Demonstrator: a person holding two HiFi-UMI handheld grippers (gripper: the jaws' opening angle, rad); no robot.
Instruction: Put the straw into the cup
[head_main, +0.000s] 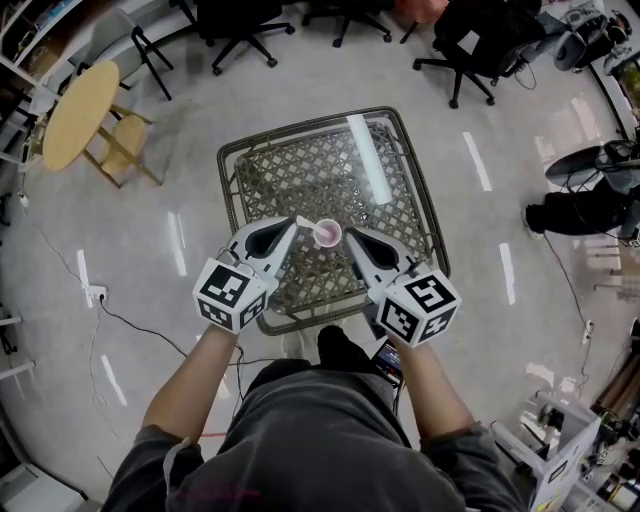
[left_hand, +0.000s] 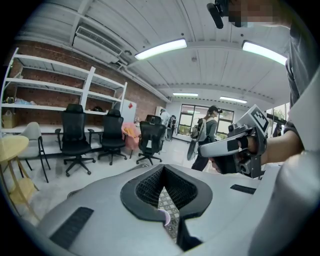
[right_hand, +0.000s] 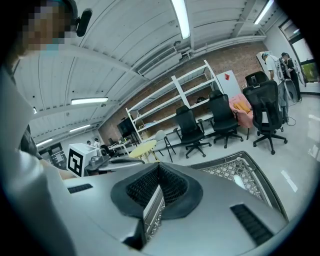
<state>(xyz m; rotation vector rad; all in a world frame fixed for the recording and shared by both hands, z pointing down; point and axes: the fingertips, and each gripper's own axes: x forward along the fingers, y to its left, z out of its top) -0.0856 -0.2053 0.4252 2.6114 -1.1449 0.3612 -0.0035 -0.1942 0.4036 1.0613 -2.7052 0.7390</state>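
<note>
A small pink cup (head_main: 327, 234) stands on the lattice-patterned glass table (head_main: 232, 160), near its front edge. A short white straw (head_main: 307, 223) runs from the tip of my left gripper (head_main: 297, 222) to the cup's rim; that gripper is shut on it. In the left gripper view a pale curved bit of the straw (left_hand: 164, 216) shows low in the slit between the closed jaws. My right gripper (head_main: 350, 236) rests just right of the cup, its jaws together with nothing seen between them. The cup is hidden in the right gripper view.
A long white light reflection (head_main: 368, 158) lies across the glass. A round yellow table (head_main: 80, 112) with a wooden stool stands far left; black office chairs (head_main: 240, 30) line the back. Cables trail over the floor at left. A person (left_hand: 207, 131) stands far off.
</note>
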